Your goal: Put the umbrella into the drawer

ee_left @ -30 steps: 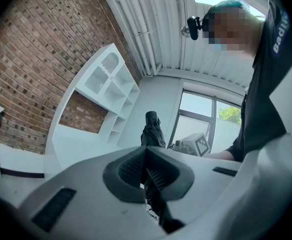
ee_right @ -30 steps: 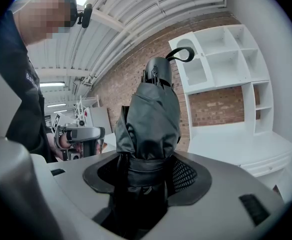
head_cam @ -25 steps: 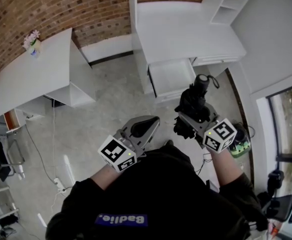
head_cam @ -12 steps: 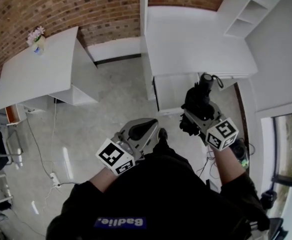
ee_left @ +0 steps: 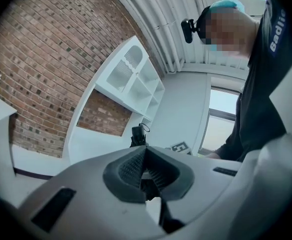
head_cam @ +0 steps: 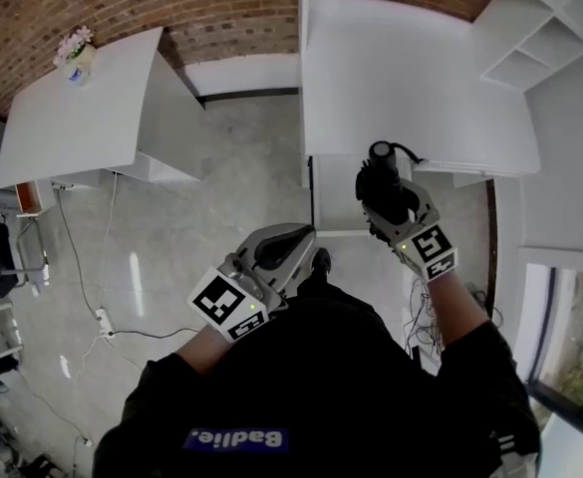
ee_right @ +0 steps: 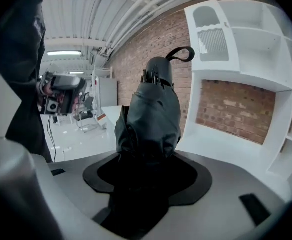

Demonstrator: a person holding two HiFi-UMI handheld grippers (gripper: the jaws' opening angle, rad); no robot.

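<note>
Along the far side of the room runs a brick wall, with a pale floor spreading below it. Against the wall stands a broad white desk, and a shelf unit rises at its right end. To the left, well apart from the desk, is a white table.

An open drawer juts from under the desk's front edge, on its left part. The person's dark sleeves fill the bottom of the head view.

The left gripper hangs low near the person's body, over the floor. Its jaws are pressed together with nothing between them.

The right gripper is raised in front of the desk, its jaws clamped on the lower end of a folded black umbrella. The umbrella stands up out of the jaws, with a thin strap loop curling from its top end. In the head view it overlaps the drawer's right side and is not inside the drawer.

A small pot of flowers sits at the table's far corner.
</note>
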